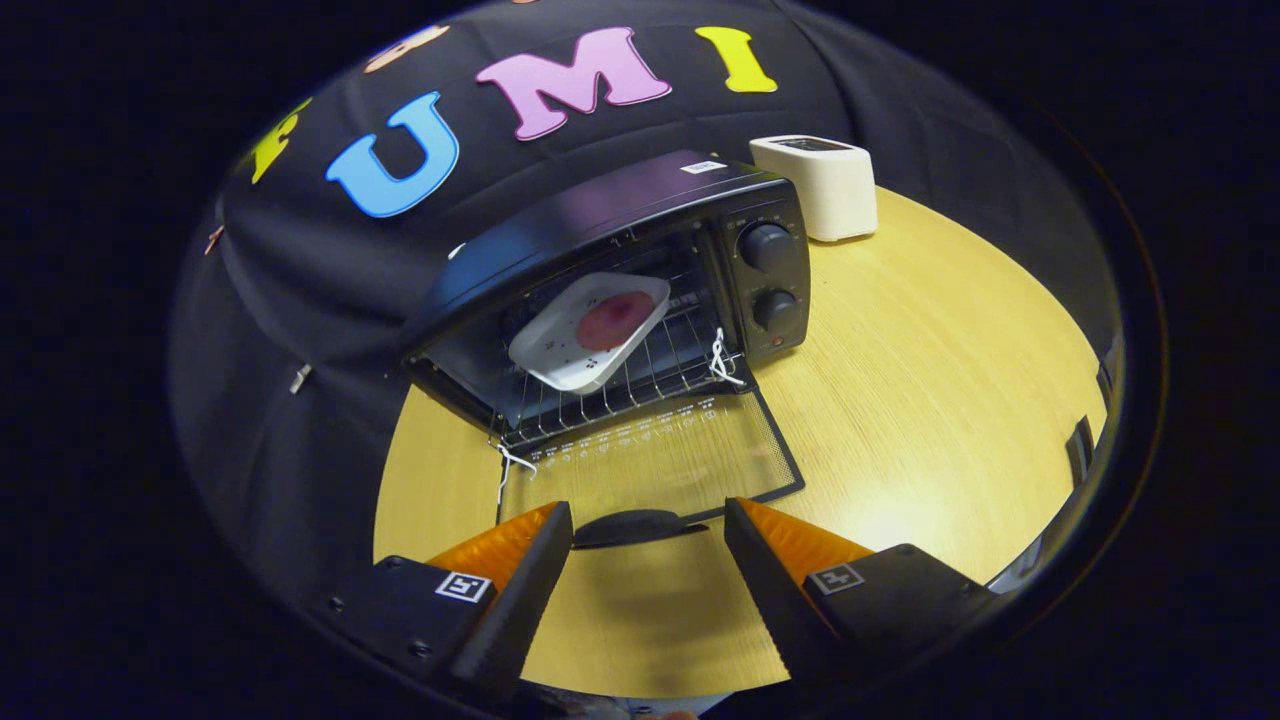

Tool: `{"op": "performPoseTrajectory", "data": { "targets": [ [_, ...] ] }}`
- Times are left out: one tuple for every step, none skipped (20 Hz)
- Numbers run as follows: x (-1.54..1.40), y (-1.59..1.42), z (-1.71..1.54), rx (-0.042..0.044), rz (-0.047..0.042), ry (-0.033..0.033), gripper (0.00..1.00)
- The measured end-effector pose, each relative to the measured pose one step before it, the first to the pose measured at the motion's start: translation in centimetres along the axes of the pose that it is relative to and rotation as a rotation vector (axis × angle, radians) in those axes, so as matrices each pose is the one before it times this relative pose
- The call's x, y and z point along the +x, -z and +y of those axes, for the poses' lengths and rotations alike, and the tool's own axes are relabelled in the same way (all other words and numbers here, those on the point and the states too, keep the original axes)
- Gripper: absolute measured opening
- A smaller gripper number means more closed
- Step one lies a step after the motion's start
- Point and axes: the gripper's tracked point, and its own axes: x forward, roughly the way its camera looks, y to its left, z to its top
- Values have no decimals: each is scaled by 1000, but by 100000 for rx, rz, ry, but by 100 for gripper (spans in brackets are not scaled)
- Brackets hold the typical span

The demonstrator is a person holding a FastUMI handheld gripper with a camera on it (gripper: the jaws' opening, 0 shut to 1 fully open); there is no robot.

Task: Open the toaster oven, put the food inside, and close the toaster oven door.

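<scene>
The toaster oven (620, 300) is sitting on the wooden table (930, 400) with its door (660, 460) lying fully open and flat, and the food (614, 320) — a round reddish piece on a white tray (560, 350) — is resting on the wire rack (650, 375) inside. Judging from that, the opening and the loading are done, and the step in hand is closing the door.

The gripper (648, 525) is hovering just short of the door's front edge with its two fingers (540, 550) spread wide and holding nothing. The door's dark handle (635, 527) is showing right between the fingertips, at their level; whether they are touching it I cannot tell.

The next move is probably calling for the fingers to get under or around that handle and swing the door up on its hinge — an arc toward the oven's front, not a straight push. The tray is sitting at an angle on the rack, near its front, so the door may need to be brought up gently. White strings (722, 362) are hanging at the door's corners, and a white toaster (822, 185) is standing beyond the oven, well apart from the work.
</scene>
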Motion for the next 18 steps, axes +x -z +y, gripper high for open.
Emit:
{"op": "performPoseTrajectory", "data": {
  "targets": [
    [-74, 587, -102, -3089, 1023, 225, 99],
    [38, 604, -91, -2941, 1170, 284, 99],
    [27, 561, -19, -2683, 886, -30, 99],
    [-49, 504, -35, -2742, 664, 306, 99],
    [120, 472, -111, -2820, 791, 874, 99],
    [219, 464, -184, -2705, 871, 1082, 99],
    [308, 405, -49, -2645, 957, 881, 99],
    [243, 443, 1, -2500, 1061, 862, 99],
    [318, 450, -56, -2684, 1090, 1033, 99],
    [344, 482, -71, -2691, 1238, 1232, 99],
    [329, 543, -34, -2449, 1490, 1093, 99],
    [282, 487, 38, -1958, 1118, 806, 99],
    [337, 314, 130, -1458, 666, 592, 99],
    [417, 278, 83, -1090, 637, 502, 99],
    [403, 221, 155, -635, 883, 458, 99],
    [421, 161, 145, -13, 772, 424, 99],
    [416, 57, 59, 513, 641, 727, 99],
    [451, -43, 48, 829, 395, 866, 99]
  ]
}}
